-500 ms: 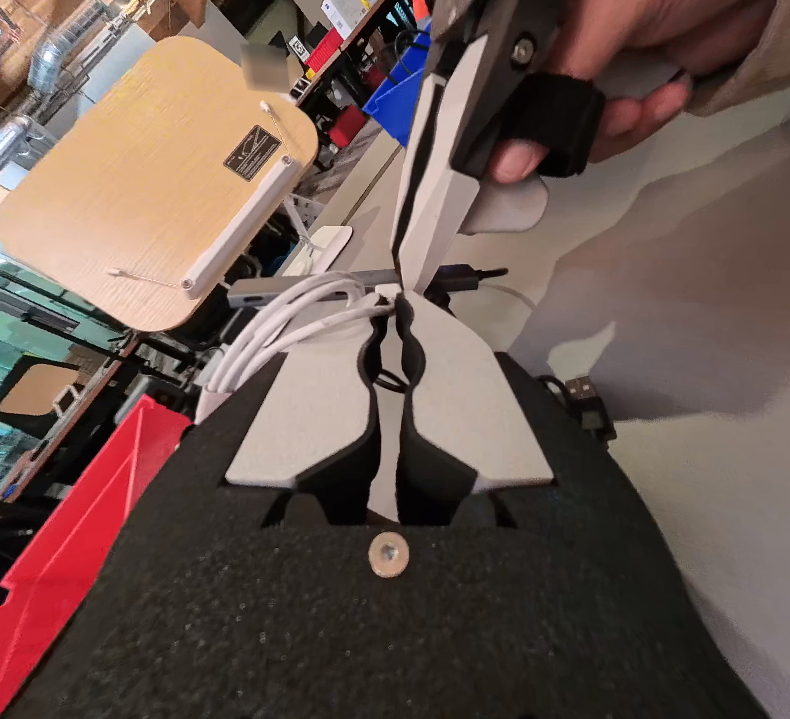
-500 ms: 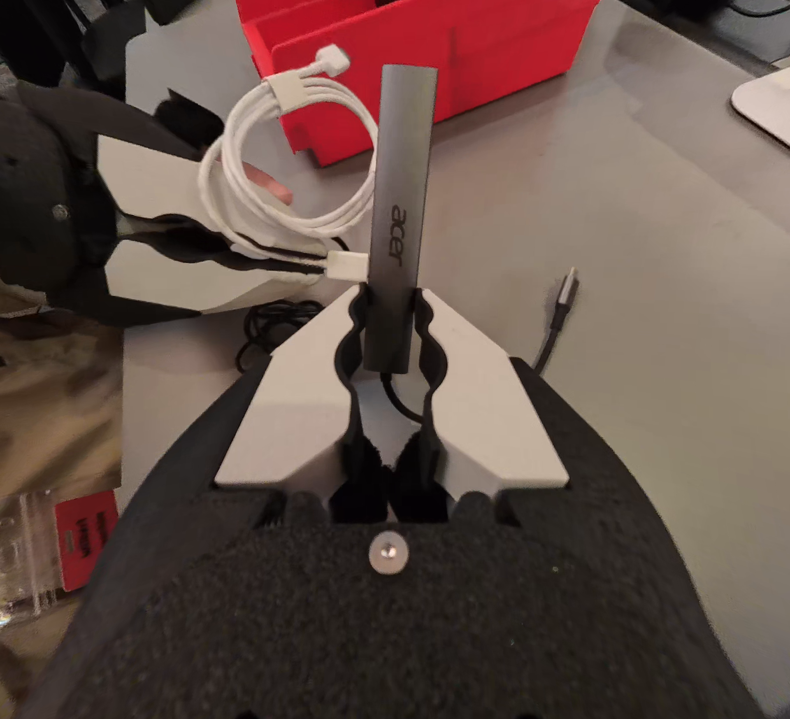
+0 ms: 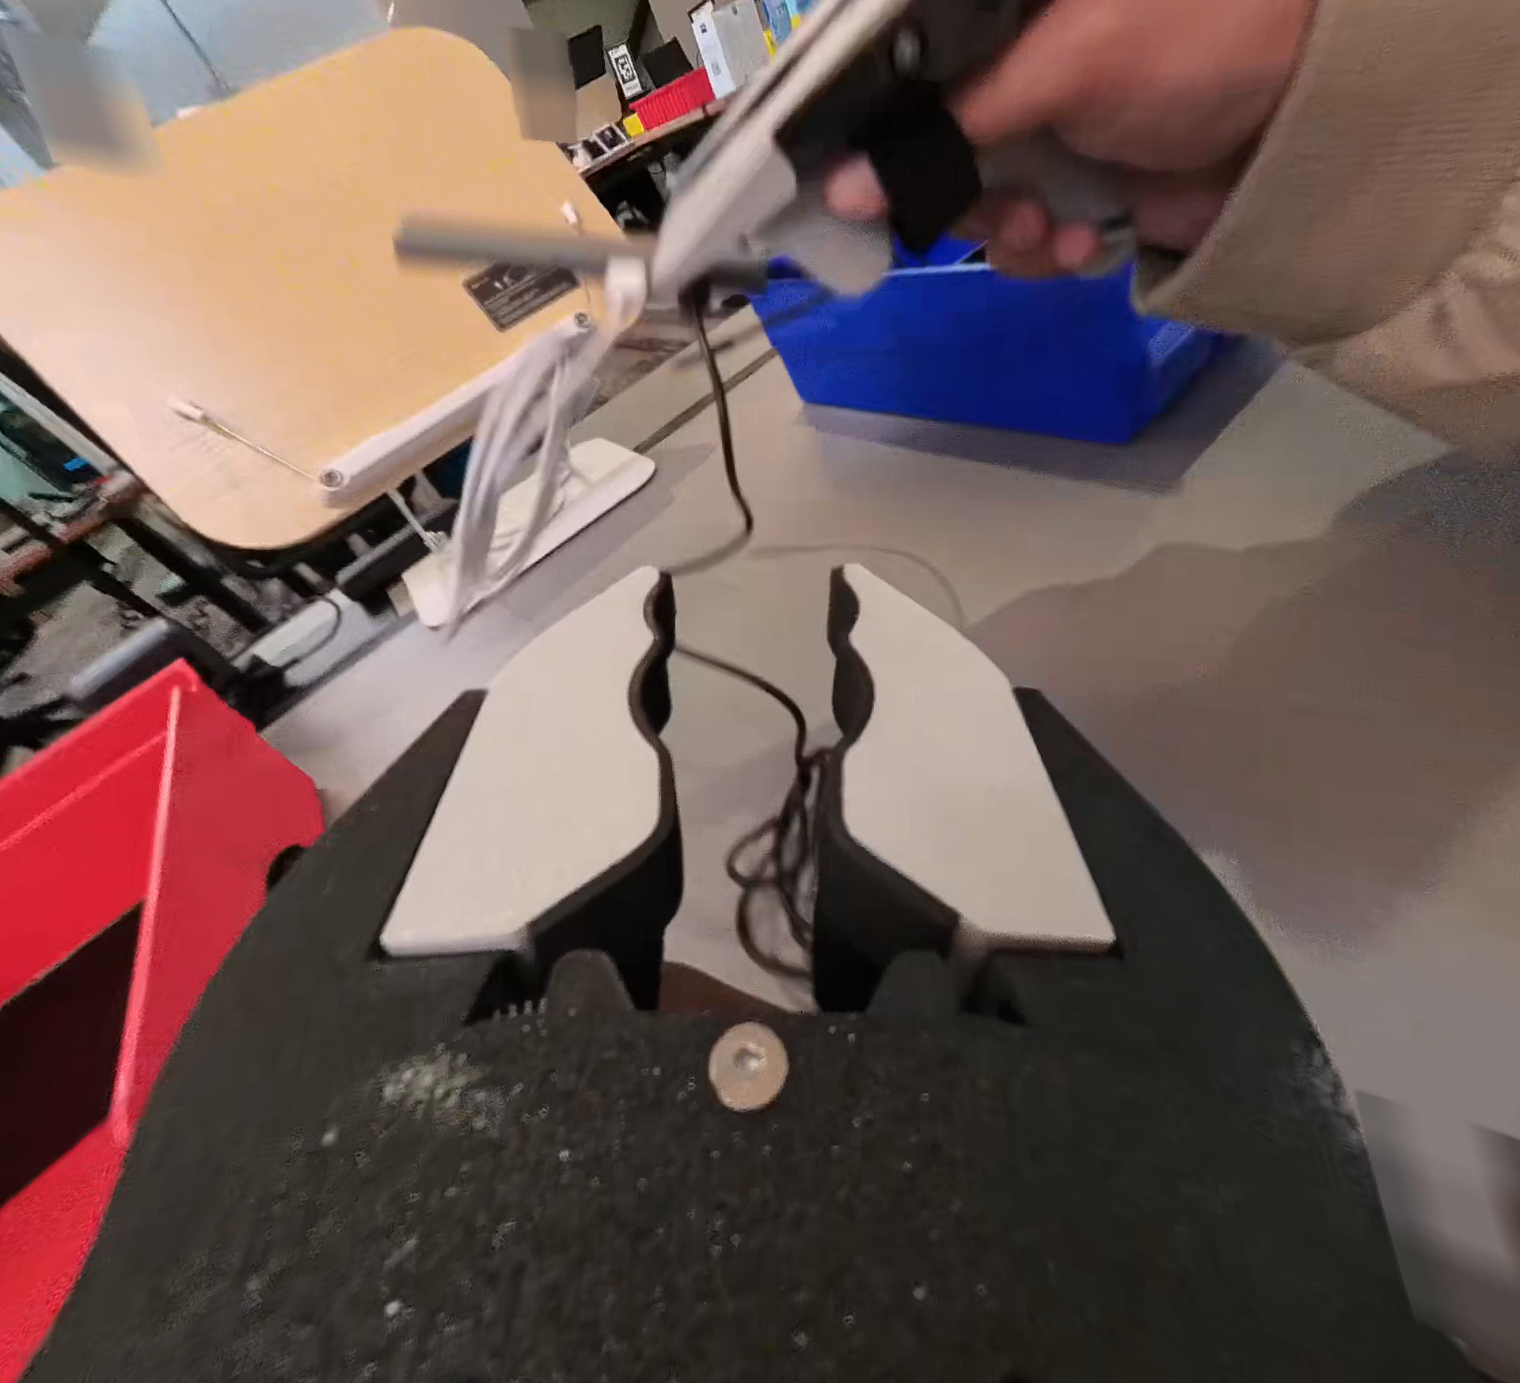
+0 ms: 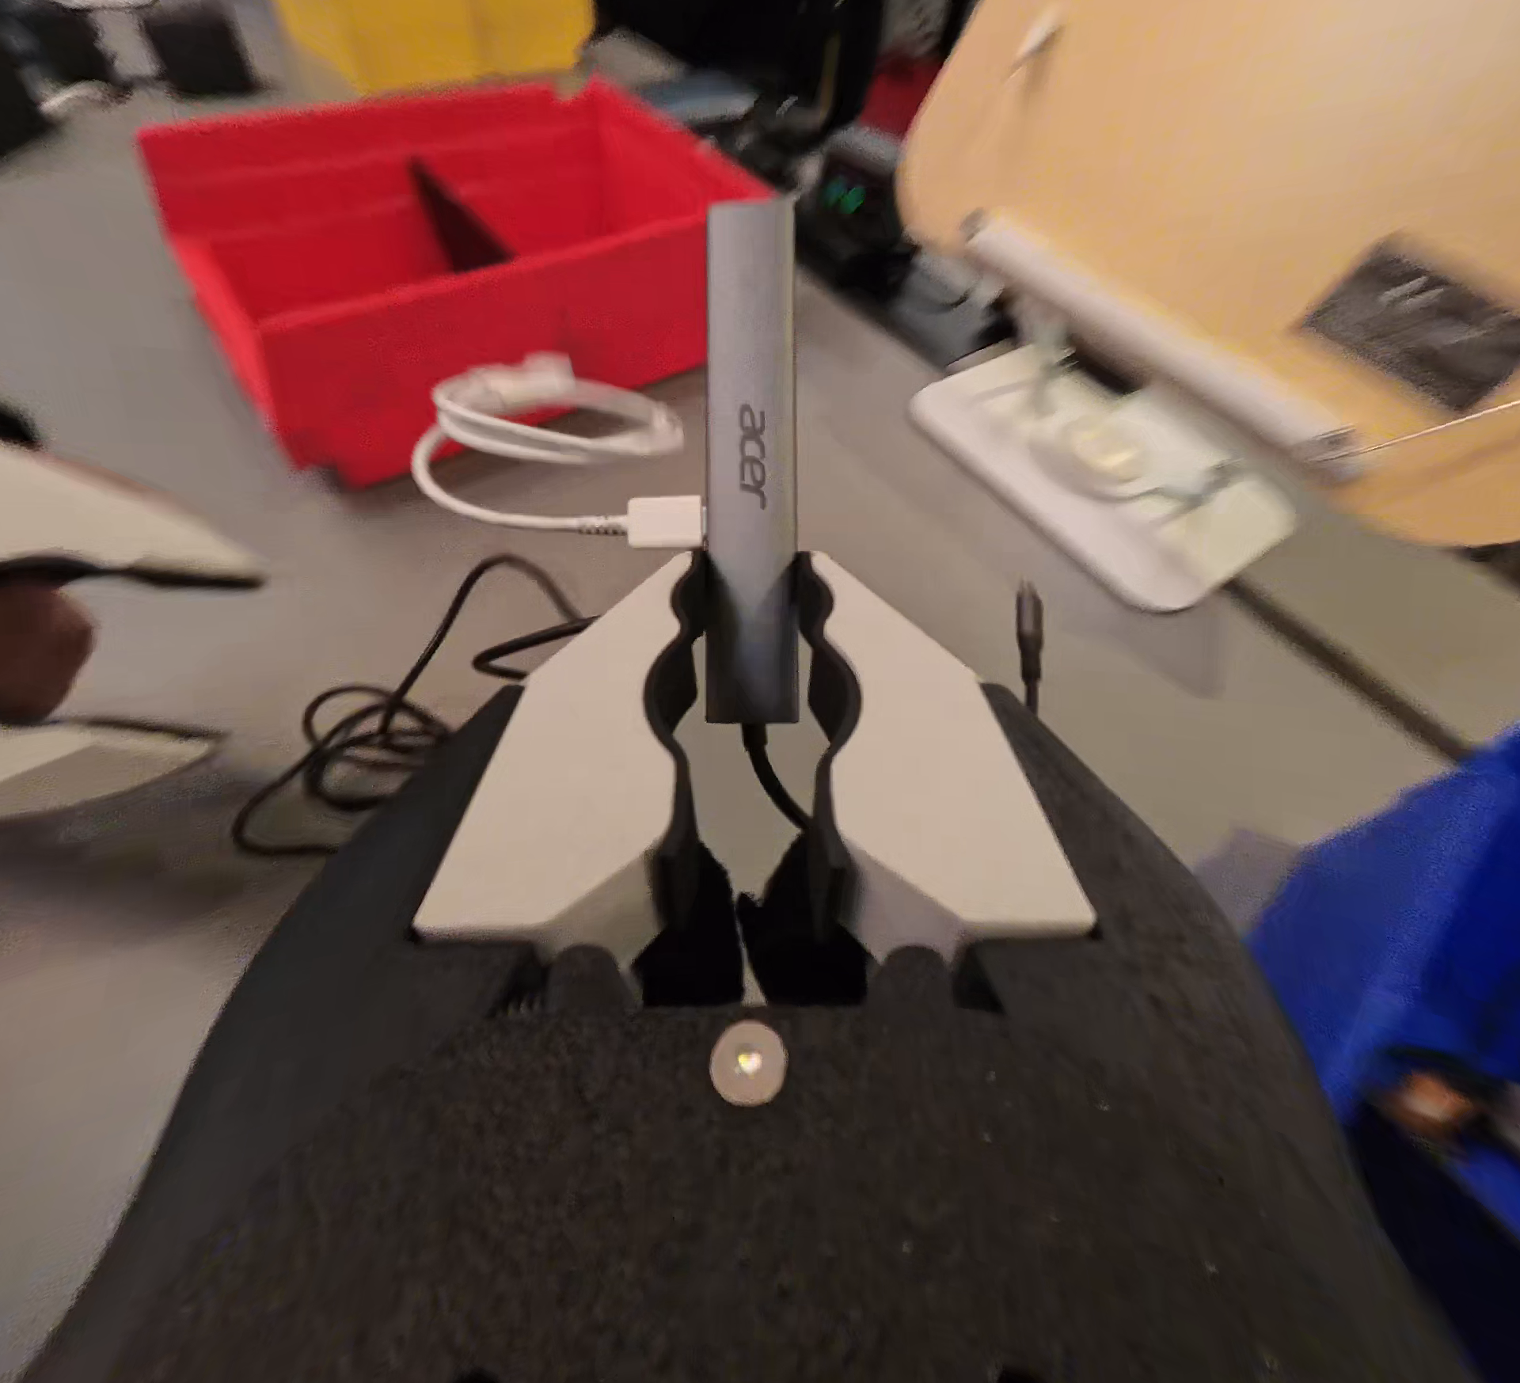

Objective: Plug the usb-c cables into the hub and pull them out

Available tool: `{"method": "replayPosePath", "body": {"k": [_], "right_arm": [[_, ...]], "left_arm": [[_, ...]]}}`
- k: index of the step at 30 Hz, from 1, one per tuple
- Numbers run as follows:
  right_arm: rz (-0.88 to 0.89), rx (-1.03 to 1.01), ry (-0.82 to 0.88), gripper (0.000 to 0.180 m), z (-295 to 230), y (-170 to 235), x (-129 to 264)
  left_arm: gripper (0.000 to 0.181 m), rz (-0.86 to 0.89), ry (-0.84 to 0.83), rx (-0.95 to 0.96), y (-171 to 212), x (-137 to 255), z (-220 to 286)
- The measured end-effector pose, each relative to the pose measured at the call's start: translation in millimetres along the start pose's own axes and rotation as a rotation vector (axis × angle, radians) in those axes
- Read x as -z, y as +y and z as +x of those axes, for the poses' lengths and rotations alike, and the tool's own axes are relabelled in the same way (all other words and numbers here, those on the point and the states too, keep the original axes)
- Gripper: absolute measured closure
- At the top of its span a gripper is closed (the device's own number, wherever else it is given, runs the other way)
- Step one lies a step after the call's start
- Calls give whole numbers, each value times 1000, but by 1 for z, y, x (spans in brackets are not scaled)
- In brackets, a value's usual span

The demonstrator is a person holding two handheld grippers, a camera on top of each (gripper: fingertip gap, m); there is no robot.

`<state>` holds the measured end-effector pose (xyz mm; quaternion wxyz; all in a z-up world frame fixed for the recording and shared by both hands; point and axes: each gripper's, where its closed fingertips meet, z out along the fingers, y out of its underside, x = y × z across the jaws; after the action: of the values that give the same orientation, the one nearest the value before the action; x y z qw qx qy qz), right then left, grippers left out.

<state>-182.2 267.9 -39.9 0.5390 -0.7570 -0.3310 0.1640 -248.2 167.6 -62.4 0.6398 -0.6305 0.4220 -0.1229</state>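
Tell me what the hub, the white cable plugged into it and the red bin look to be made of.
Hub: probably metal, brushed grey, with a soft satin sheen along its flat face. White cable: smooth flexible plastic or rubber jacket, coiled loosely, with a glossy hard plastic plug. Red bin: moulded plastic, matte, uniform colour, with stepped walls and a dark divider. Blur leaves the finer texture open.

Your left gripper (image 3: 750, 587) sits low, its 2 fingers spread apart with nothing between them. Your right gripper (image 4: 750, 574) is raised, fingers clamped tight, your hand (image 3: 1127, 69) wrapped round its handle.
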Motion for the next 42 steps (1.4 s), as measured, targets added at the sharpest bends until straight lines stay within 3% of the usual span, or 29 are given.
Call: {"method": "replayPosePath", "body": {"k": [5,8,11,15,19,23,29,36,42], "right_arm": [[163,70,164,159,68,-102,63],[217,155,261,159,104,-165,110],[254,240,386,159,141,-219,158],[241,325,568,159,191,-265,211],[191,328,667,159,237,-276,240],[113,239,673,158,275,-228,226],[-39,171,701,158,324,-94,179],[-216,249,373,159,283,45,142],[-431,102,150,158,274,108,145]], "left_arm": [[153,-42,41,226,24,19,-3],[154,-114,30,284,55,24,-14],[156,-114,12,325,62,23,-30],[157,-125,16,352,68,23,-36],[158,-127,29,322,67,22,-30],[158,-136,44,265,65,21,-22],[159,-148,59,250,66,21,-17],[159,-162,44,268,71,22,-24],[159,-167,57,245,71,16,-19]]}}
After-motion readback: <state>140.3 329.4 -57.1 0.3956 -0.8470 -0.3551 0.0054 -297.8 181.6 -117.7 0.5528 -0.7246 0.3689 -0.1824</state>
